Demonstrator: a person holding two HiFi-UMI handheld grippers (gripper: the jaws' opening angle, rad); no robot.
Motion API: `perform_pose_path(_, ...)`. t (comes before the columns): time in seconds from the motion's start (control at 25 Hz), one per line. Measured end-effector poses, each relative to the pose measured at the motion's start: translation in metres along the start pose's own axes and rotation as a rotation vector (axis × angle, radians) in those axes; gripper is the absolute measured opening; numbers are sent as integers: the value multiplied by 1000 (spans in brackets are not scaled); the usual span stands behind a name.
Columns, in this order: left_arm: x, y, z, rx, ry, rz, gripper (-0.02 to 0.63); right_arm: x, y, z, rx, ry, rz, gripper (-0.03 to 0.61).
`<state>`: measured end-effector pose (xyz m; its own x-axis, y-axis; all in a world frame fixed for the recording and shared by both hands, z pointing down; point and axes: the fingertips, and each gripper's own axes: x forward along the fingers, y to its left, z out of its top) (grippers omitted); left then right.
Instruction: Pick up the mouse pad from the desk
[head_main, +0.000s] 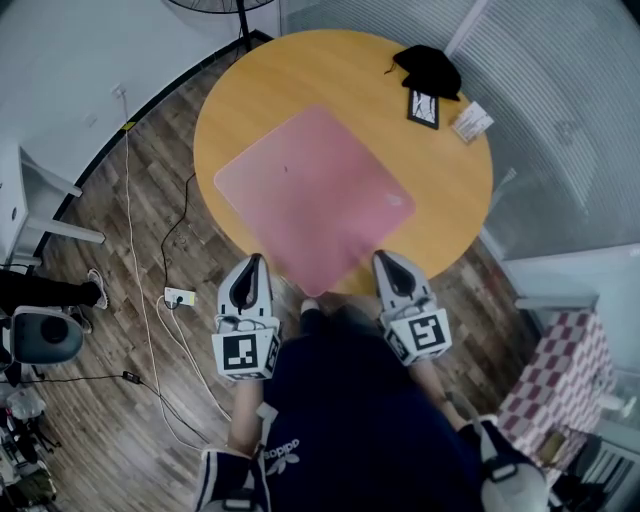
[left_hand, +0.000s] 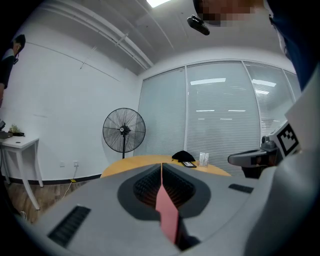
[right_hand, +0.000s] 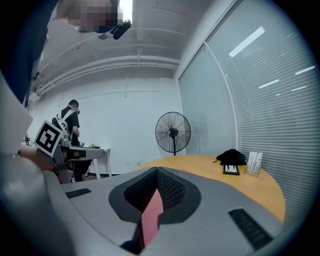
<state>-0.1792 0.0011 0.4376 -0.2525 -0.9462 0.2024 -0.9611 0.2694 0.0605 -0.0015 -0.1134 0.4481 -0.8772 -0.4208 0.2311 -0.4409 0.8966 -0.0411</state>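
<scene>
A pink mouse pad (head_main: 310, 195) lies on the round wooden table (head_main: 300, 70), its near corner reaching the table's near edge. My left gripper (head_main: 257, 260) is shut on the pad's near-left edge. My right gripper (head_main: 384, 257) is shut on its near-right edge. In the left gripper view a thin pink strip of the pad (left_hand: 167, 212) runs edge-on between the closed jaws of the left gripper (left_hand: 162, 167). The right gripper view shows the same: the pad (right_hand: 150, 215) pinched in the right gripper (right_hand: 156, 172). Both grippers point almost level across the table.
At the table's far right lie a black cloth (head_main: 430, 68), a small framed picture (head_main: 423, 108) and a card stand (head_main: 472, 122). A standing fan (left_hand: 124, 130) is beyond the table. White cables and a power strip (head_main: 178, 297) lie on the floor at left. A person (right_hand: 72, 120) stands by a white side table.
</scene>
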Motion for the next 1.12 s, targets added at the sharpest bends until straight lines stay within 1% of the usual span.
perform_pose_path(0.24, 3, 0, -2, -19, 9, 14, 9, 5, -6, 1, 4, -4, 1, 3)
perform_pose_path(0.32, 6, 0, 0, -11, 2, 17, 9, 9, -8, 3, 4, -9, 10, 3)
perform_pose_path(0.52, 12, 1, 11, -1, -16, 48, 9, 18, -20, 7, -28, -10, 33, 3)
perform_pose_path(0.72, 13, 4, 19, -22, -29, 87, 9, 26, -25, 18, -33, -25, 60, 3)
perform_pose_path(0.92, 15, 2, 21, -24, -43, 91, 9, 28, -26, 20, -20, -37, 69, 3)
perform_pose_path(1.12, 16, 0, 19, -24, -33, 88, 9, 25, -29, 20, -19, -38, 58, 3)
